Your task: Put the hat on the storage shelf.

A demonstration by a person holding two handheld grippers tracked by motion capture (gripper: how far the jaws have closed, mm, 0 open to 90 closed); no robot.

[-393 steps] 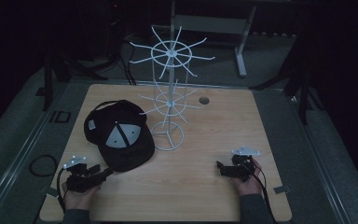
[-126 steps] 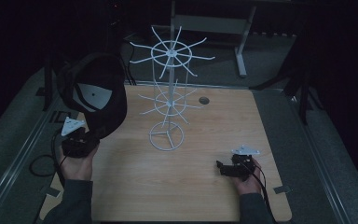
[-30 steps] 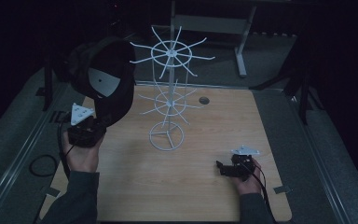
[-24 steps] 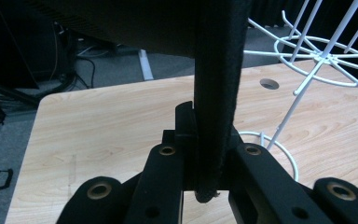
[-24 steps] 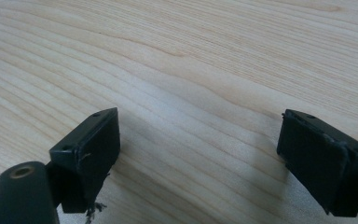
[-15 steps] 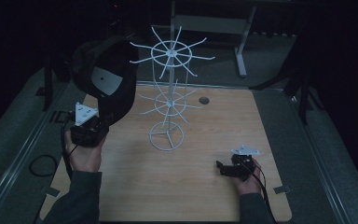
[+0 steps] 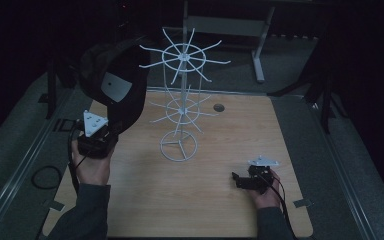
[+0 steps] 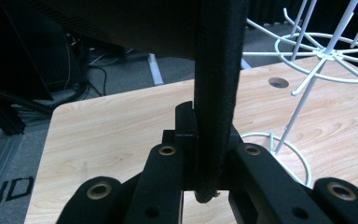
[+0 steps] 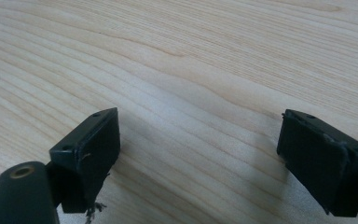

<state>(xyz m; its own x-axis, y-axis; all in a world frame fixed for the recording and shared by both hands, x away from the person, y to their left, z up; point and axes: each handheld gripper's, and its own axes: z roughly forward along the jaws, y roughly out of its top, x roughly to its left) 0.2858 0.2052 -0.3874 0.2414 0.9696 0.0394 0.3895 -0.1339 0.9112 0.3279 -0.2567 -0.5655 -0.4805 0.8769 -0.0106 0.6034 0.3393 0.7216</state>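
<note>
High view: the black fabric baseball cap with a white inner label hangs in the air above the table's far-left corner, just left of the white wire display rack. The left gripper has its jaws clamped on the cap's brim edge. To hang the cap well, keep the grip firm, raise the crown level with an upper prong, and approach from the side. The spreading prongs could snag the fabric. The right gripper rests near the wooden table's near-right corner, jaws wide apart and empty.
</note>
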